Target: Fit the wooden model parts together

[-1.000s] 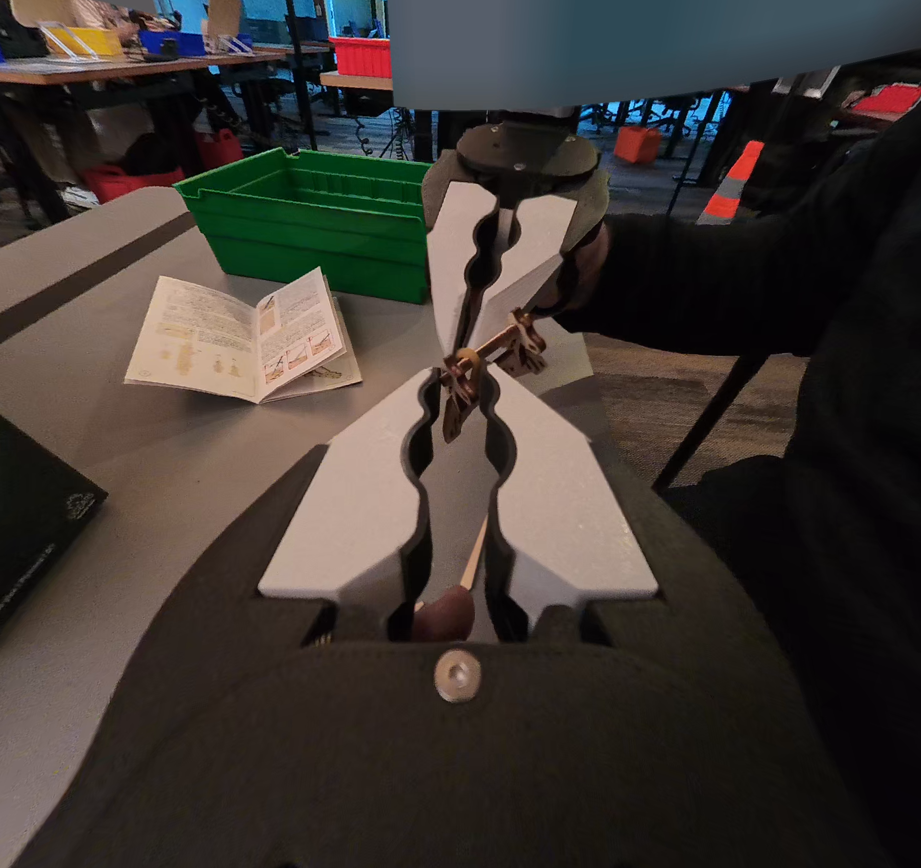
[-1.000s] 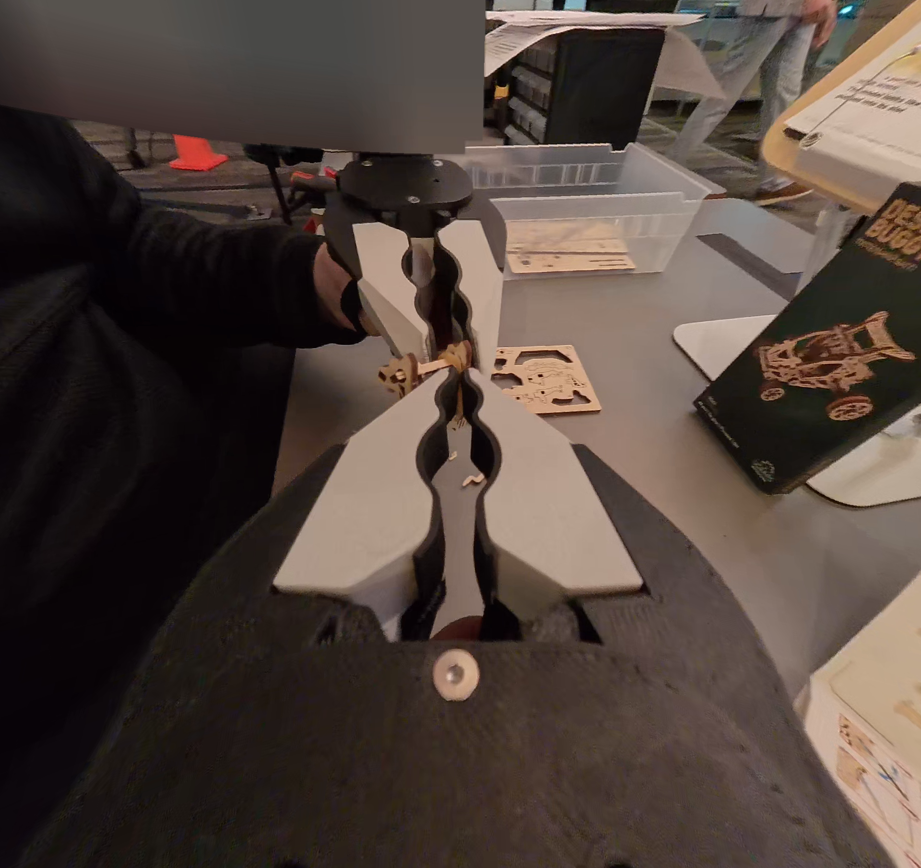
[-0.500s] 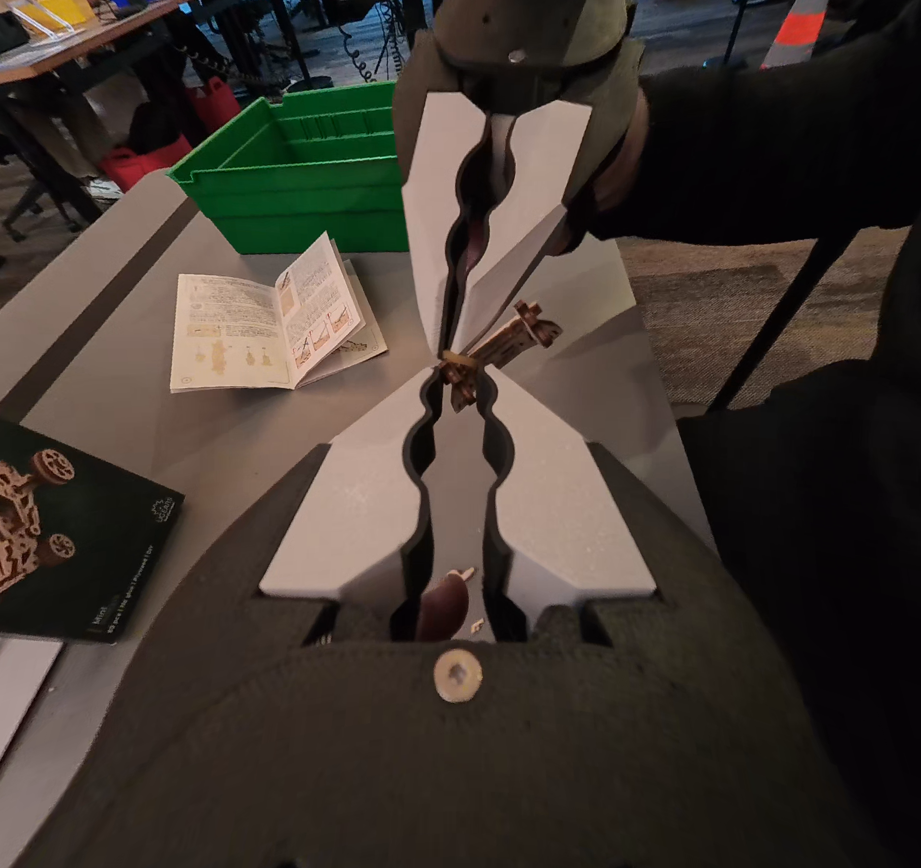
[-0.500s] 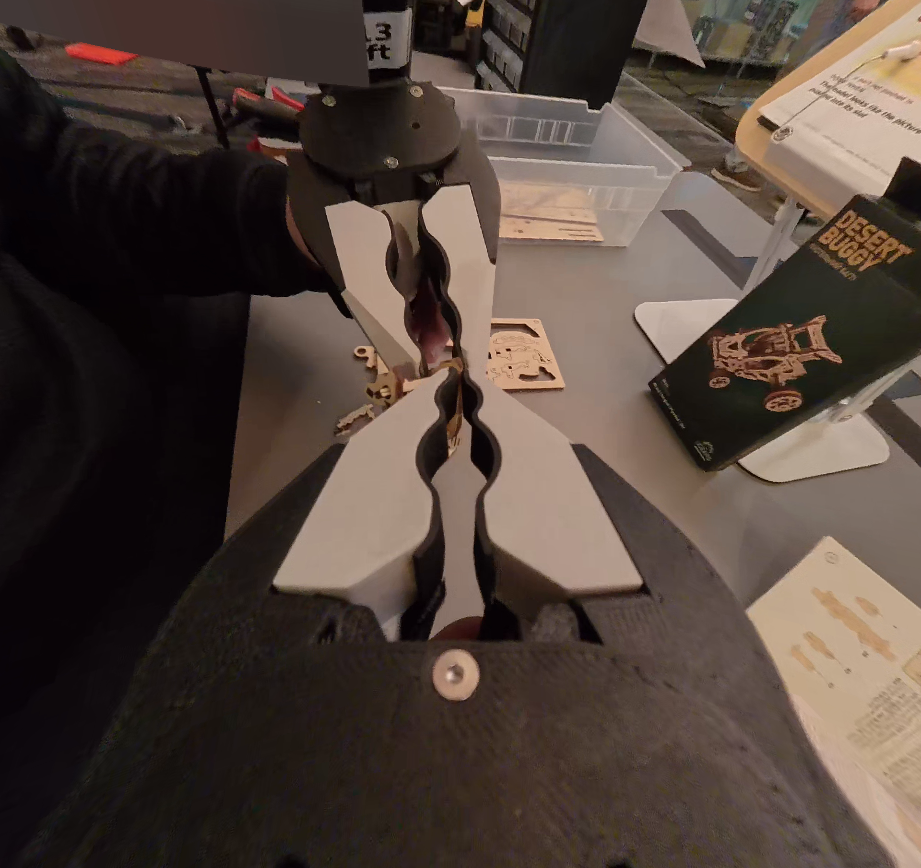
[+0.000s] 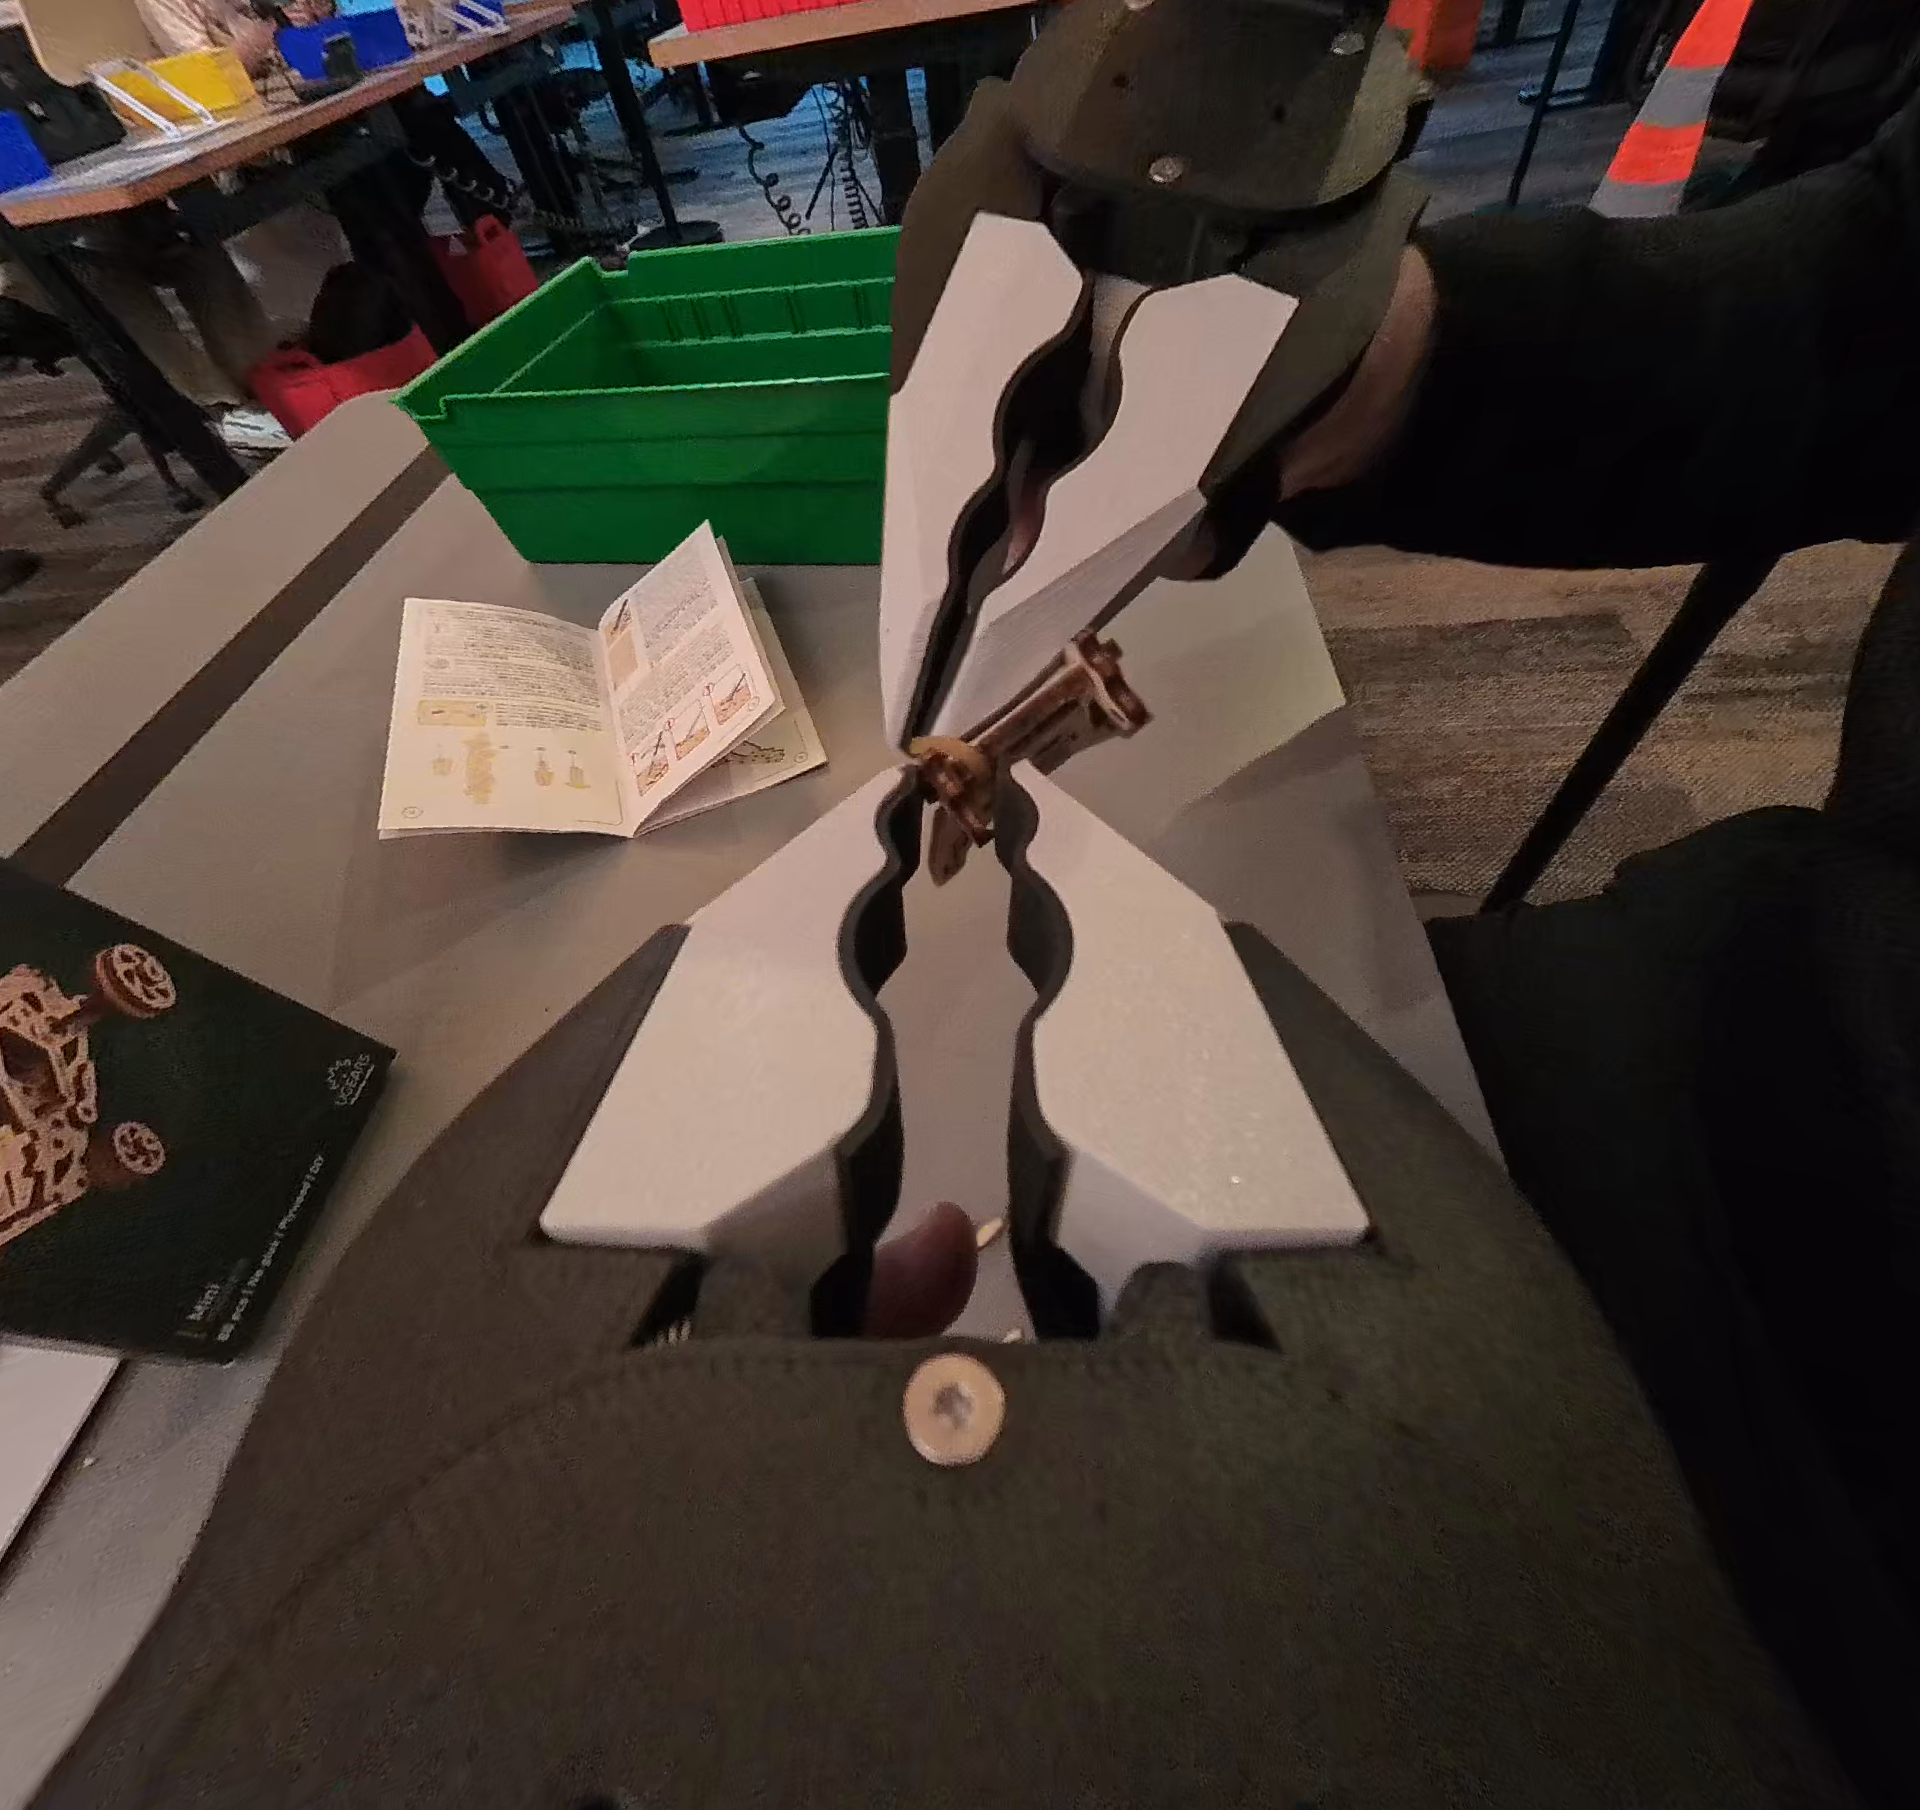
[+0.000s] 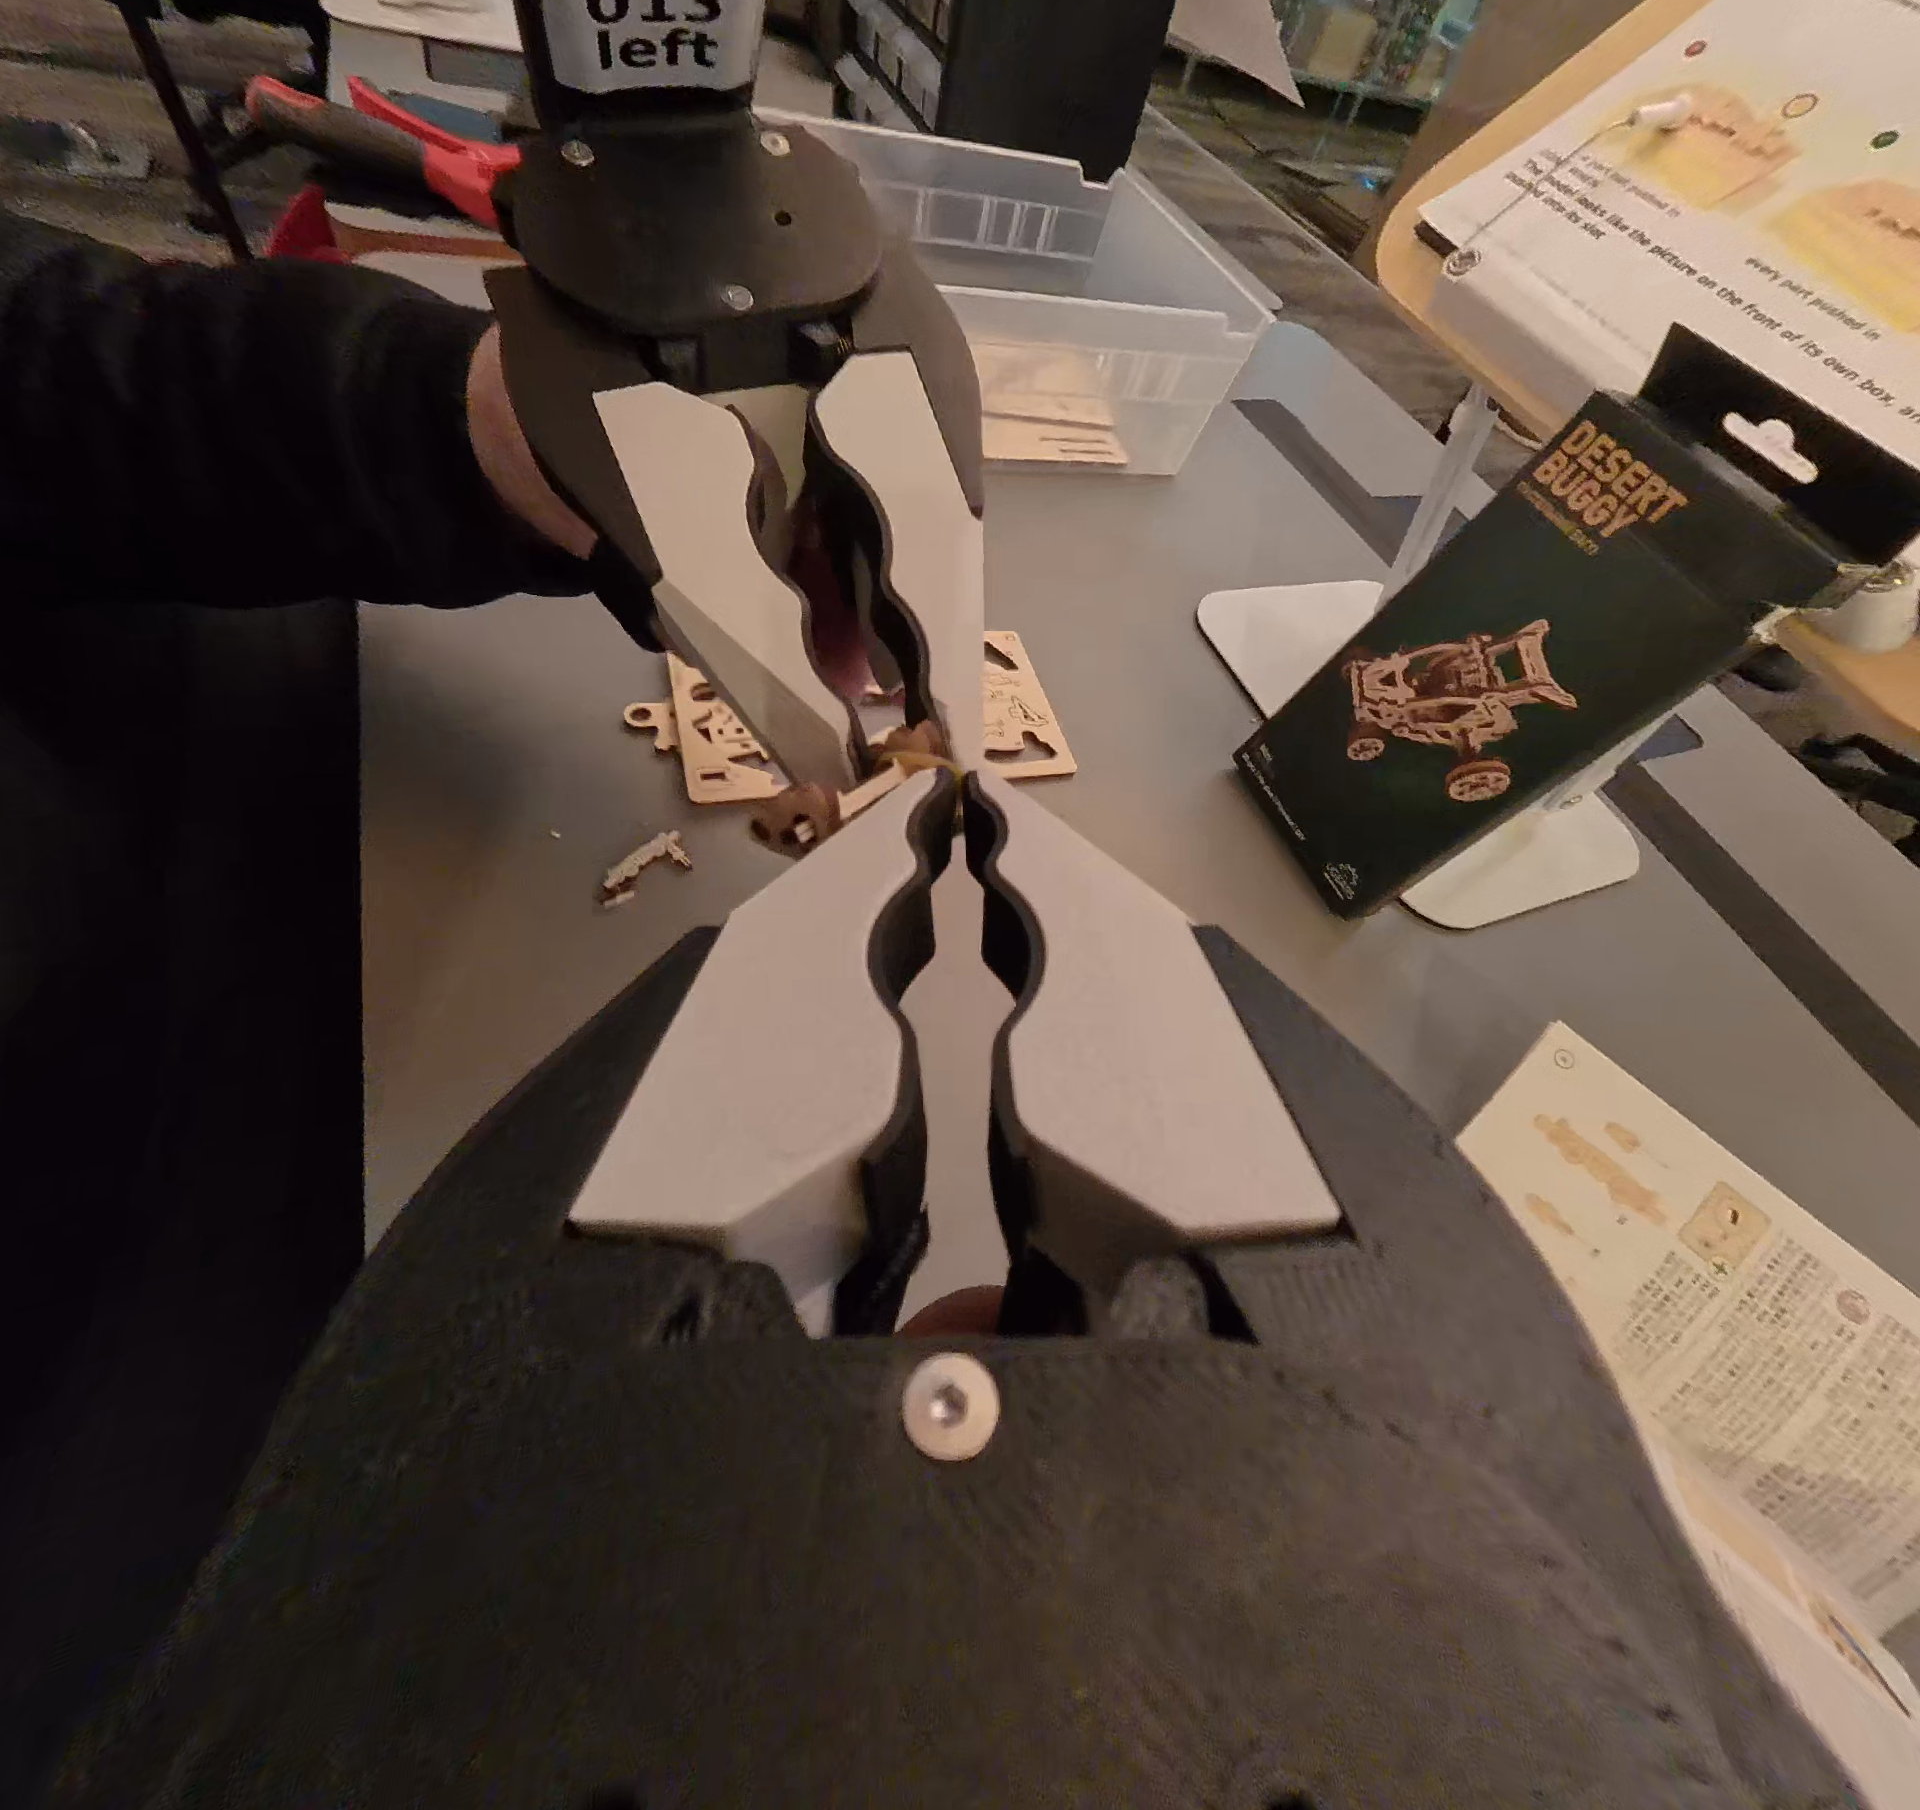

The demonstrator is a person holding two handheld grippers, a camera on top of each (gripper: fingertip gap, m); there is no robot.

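A small brown wooden assembly [image 5: 1049, 711] hangs above the grey table [image 5: 260, 773], between the two grippers, which meet tip to tip. My left gripper [image 5: 956, 804] is shut on one end of it; the other end sticks out to the right. In the right wrist view the left gripper [image 6: 862, 763] comes down from above, with the assembly [image 6: 800, 820] below its tips. My right gripper [image 6: 956, 799] is shut on a thin yellowish band [image 6: 930, 763] looped on the assembly. It also shows in the left wrist view [image 5: 920, 742].
A green bin [image 5: 665, 430] and an open booklet [image 5: 582, 711] lie behind. A dark model box [image 6: 1538, 638] leans on a white stand. A clear bin [image 6: 1091, 326], a cut-out wooden sheet [image 6: 1018, 711] and a loose wooden bit [image 6: 644, 861] are on the table. Only a small space, under 4 cm, lies between the two pairs of fingers.
Both grippers have tilted down toward the table and drawn closer together. The assembly has stayed in the left grasp and the right jaws have stayed shut.
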